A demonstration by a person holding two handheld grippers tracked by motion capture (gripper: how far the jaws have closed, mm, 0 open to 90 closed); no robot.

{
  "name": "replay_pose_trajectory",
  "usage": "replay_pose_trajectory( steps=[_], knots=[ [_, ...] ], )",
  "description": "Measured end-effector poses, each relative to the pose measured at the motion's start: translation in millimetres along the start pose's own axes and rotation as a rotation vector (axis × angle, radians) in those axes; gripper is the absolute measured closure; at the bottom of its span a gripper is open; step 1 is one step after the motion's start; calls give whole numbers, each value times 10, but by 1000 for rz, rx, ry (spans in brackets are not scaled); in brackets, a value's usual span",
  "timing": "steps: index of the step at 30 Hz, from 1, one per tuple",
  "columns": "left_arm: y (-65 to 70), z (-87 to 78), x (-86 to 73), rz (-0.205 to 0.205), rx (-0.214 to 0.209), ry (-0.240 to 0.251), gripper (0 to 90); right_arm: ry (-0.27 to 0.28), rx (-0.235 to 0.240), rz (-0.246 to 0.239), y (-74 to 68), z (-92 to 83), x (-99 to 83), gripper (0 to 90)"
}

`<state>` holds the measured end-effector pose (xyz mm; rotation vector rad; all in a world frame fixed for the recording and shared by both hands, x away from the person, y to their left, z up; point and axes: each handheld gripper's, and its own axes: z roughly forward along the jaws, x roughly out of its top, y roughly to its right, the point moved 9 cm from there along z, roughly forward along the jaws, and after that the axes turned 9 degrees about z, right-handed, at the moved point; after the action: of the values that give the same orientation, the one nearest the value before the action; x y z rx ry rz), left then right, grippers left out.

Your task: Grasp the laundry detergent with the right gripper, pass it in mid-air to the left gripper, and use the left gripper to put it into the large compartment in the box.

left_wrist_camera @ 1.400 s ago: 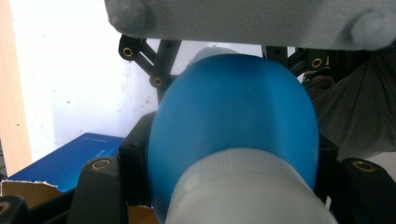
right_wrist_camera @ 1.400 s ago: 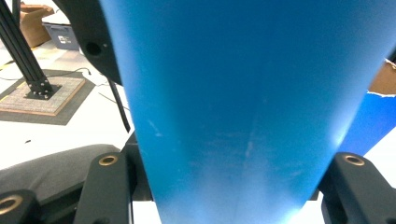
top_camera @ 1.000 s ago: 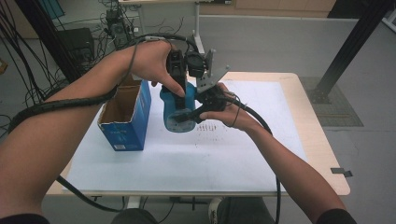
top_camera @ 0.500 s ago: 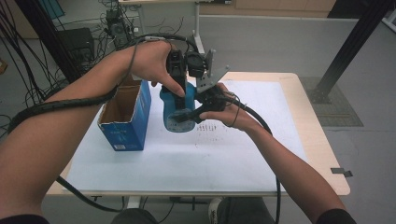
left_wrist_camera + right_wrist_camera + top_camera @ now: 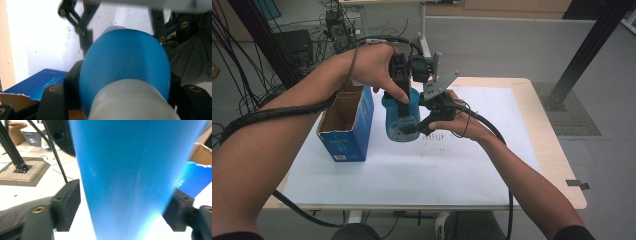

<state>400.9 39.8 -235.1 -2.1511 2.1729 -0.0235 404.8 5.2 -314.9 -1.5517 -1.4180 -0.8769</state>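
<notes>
A blue bottle (image 5: 401,119) with a white cap hangs upright above the white sheet, and my left gripper (image 5: 401,99) is shut on its upper part from above. In the left gripper view the bottle (image 5: 125,62) sits between both jaws of the left gripper (image 5: 123,82). My right gripper (image 5: 413,128) reaches in from the right at the bottle's lower part. Its jaws have just been opening. In the right gripper view the bottle (image 5: 130,175) stands between the pads of the right gripper (image 5: 122,212), which look just off its sides.
An open blue cardboard box (image 5: 347,125) stands on the sheet just left of the bottle, with its torn flap (image 5: 200,150) close by. The wooden table (image 5: 522,90) carries a white sheet (image 5: 422,175). Cables, black stands and a mat lie on the floor beyond.
</notes>
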Motion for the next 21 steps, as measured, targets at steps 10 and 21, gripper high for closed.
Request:
replay_pose_trajectory(
  steps=[10,21],
  knots=[
    [-88,-89,-79,-81,18,-7,373,-86,-48,29,26,-172,-114,37],
    [-169,-293,-182,-244,30,8,373,-219,-136,21,86,-488,-329,3]
  ],
)
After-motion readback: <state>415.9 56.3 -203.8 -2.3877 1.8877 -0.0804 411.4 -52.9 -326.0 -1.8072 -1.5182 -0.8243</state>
